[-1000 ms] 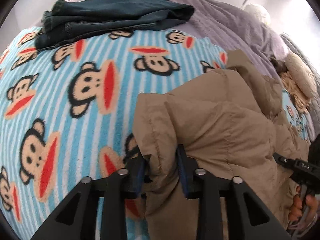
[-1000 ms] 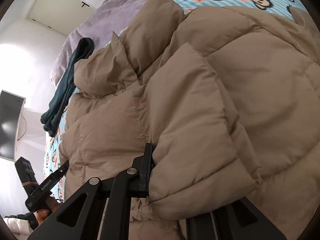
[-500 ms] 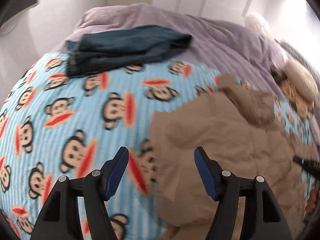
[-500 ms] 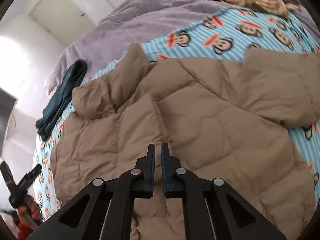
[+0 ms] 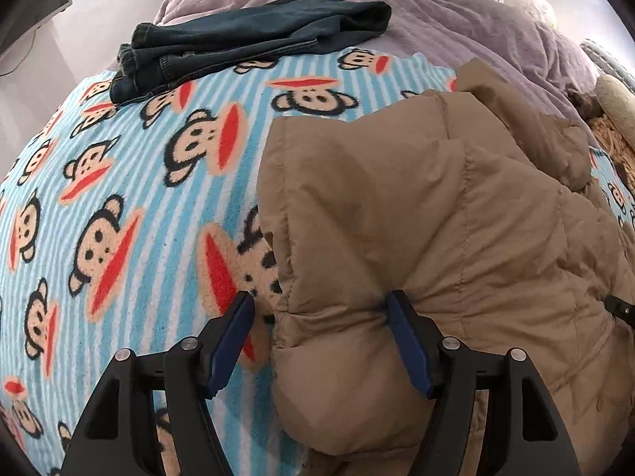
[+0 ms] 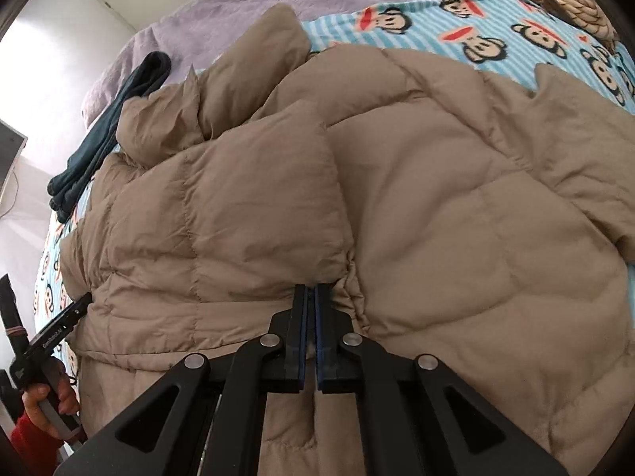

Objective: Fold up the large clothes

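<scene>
A puffy tan quilted down jacket lies spread over a blue-striped monkey-print fleece blanket on the bed, toward the bed's near edge. The left gripper has its blue-padded fingers spread wide, having just been opening, and they straddle the jacket's left border, one pad against the padding. The right gripper has its fingers closed together over the jacket's middle, holding nothing I can make out; folded dark blue jeans lie at the blanket's far edge.

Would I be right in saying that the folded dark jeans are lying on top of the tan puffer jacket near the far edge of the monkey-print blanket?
Not quite: the left wrist view shows the folded dark jeans lying apart from the tan puffer jacket, directly on the monkey-print blanket near its far edge.
</scene>
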Action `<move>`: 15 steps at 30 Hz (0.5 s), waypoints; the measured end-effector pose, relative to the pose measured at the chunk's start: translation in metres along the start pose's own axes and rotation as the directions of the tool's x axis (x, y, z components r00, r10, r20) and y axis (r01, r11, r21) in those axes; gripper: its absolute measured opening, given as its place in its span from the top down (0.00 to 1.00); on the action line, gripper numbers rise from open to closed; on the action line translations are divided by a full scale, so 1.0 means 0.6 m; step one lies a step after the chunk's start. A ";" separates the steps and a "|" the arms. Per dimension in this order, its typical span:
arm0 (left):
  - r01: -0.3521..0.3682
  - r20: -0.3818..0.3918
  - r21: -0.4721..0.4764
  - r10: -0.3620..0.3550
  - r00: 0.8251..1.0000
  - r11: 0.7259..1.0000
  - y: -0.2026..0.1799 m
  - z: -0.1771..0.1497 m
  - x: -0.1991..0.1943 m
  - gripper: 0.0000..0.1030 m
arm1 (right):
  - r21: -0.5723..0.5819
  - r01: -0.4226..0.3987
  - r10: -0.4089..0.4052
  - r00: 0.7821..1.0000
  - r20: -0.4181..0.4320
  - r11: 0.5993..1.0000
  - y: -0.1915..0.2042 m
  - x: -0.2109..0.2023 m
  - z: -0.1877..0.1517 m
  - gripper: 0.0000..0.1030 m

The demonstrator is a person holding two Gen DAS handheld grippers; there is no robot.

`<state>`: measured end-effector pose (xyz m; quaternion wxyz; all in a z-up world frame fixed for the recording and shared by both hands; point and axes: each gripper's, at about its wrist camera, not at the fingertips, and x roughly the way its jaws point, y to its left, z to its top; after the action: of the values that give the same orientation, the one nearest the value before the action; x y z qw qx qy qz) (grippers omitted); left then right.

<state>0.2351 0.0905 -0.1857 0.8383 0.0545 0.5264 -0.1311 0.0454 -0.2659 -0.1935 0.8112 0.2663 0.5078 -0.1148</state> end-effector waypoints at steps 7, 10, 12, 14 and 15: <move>-0.044 -0.015 -0.004 0.044 0.999 0.999 -0.005 -0.003 -0.005 0.31 | 0.060 0.045 -0.047 0.999 0.024 0.997 -0.033 -0.027 0.010 0.96; -0.080 -0.018 0.007 0.080 0.997 0.997 -0.013 -0.001 -0.021 0.31 | 0.045 0.018 -0.023 0.992 0.124 0.999 -0.022 -0.063 0.032 0.95; -0.089 -0.005 0.003 0.089 0.996 0.996 -0.017 0.001 -0.048 0.31 | 0.037 -0.001 -0.004 0.991 0.132 0.999 -0.015 -0.067 0.048 0.94; -0.083 0.011 -0.003 0.083 0.996 0.997 -0.020 -0.001 -0.076 0.31 | 0.026 -0.009 0.006 0.993 0.120 1.000 -0.007 -0.067 0.059 0.94; -0.076 0.018 -0.006 0.076 0.997 0.997 -0.024 -0.004 -0.094 0.31 | 0.022 -0.019 0.016 0.994 0.111 1.000 -0.006 -0.069 0.059 0.94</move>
<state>0.2060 0.0862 -0.1352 0.8475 0.0714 0.5167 -0.0981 0.0516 -0.2918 -0.1461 0.8361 0.2731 0.4583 -0.1280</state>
